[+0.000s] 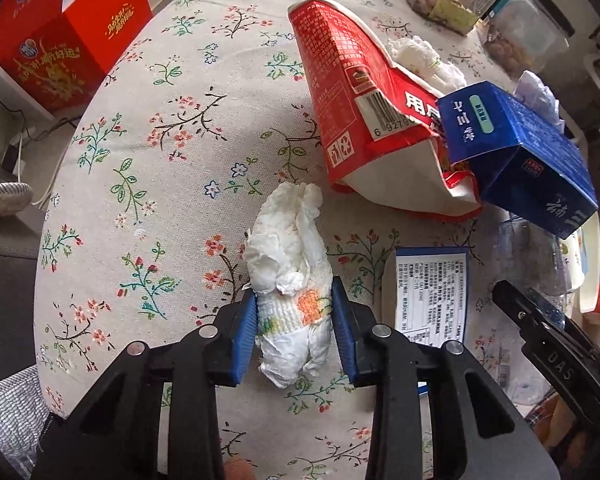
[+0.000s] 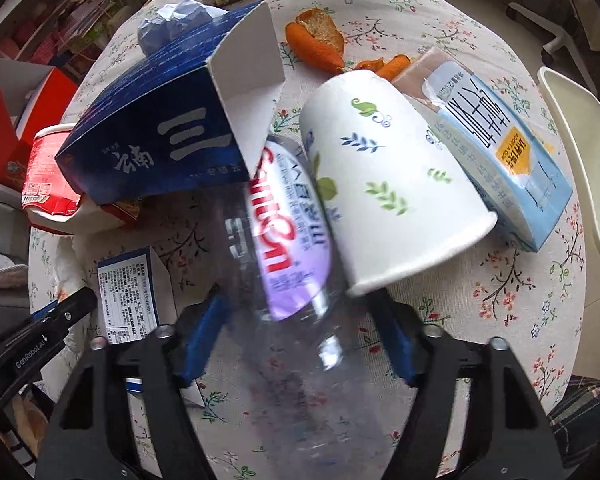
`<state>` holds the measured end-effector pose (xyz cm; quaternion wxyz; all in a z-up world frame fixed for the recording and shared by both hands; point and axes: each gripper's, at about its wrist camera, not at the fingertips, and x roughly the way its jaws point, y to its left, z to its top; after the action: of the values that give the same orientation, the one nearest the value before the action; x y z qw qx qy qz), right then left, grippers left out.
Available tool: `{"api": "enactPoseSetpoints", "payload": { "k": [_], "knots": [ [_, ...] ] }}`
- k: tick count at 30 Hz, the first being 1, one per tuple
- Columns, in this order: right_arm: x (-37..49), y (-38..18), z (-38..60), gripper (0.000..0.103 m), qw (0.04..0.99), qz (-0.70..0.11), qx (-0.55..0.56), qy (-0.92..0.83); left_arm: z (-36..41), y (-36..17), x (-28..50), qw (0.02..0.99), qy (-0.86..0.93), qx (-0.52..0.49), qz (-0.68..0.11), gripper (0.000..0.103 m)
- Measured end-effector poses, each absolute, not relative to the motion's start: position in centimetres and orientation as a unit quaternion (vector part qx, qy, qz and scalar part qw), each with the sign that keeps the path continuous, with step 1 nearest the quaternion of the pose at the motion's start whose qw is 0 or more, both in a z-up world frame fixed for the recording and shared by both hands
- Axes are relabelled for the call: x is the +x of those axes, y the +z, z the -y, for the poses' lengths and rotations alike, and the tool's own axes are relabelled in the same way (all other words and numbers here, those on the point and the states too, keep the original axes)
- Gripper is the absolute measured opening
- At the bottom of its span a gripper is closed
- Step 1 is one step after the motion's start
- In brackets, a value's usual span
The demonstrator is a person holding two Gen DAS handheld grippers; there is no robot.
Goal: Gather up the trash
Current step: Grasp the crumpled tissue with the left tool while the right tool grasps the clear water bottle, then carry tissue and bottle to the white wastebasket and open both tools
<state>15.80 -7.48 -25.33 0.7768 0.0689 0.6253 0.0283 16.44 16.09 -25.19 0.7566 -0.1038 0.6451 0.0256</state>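
Note:
My left gripper (image 1: 294, 326) is shut on a crumpled white tissue (image 1: 288, 264) with an orange stain, over the floral tablecloth (image 1: 148, 168). My right gripper (image 2: 300, 340) is shut on a clear plastic bottle (image 2: 284, 248) with a purple and red label; the bottle is blurred. Beside the bottle lie a white paper cup (image 2: 384, 184) with leaf prints, a dark blue carton (image 2: 160, 140), a light blue milk carton (image 2: 500, 152) and orange peel (image 2: 320, 40). A torn red noodle cup (image 1: 364, 112) lies ahead of the left gripper, with the blue carton (image 1: 516, 140) against it.
A flat blue-edged label card (image 1: 430, 292) lies right of the tissue. More white tissue (image 1: 420, 60) sits behind the red cup. Clear jars (image 1: 520, 28) stand at the table's far edge. A red box (image 1: 60, 40) is off the table at left. A white chair (image 2: 580, 152) stands at right.

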Motion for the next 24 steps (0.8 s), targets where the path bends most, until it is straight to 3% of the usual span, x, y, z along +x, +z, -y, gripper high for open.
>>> {"api": "enactPoseSetpoints", "payload": {
  "k": [11, 24],
  "knots": [
    [12.2, -20.6, 10.3, 0.043, 0.801, -0.585, 0.100, 0.077, -16.2, -19.9, 14.4, 0.797, -0.047, -0.170, -0.578, 0.035],
    [11.3, -12.6, 12.2, 0.043, 0.874, -0.464, 0.115, 0.088, -12.5, -12.6, 12.2, 0.866, -0.061, -0.127, -0.479, 0.035]
  ]
}}
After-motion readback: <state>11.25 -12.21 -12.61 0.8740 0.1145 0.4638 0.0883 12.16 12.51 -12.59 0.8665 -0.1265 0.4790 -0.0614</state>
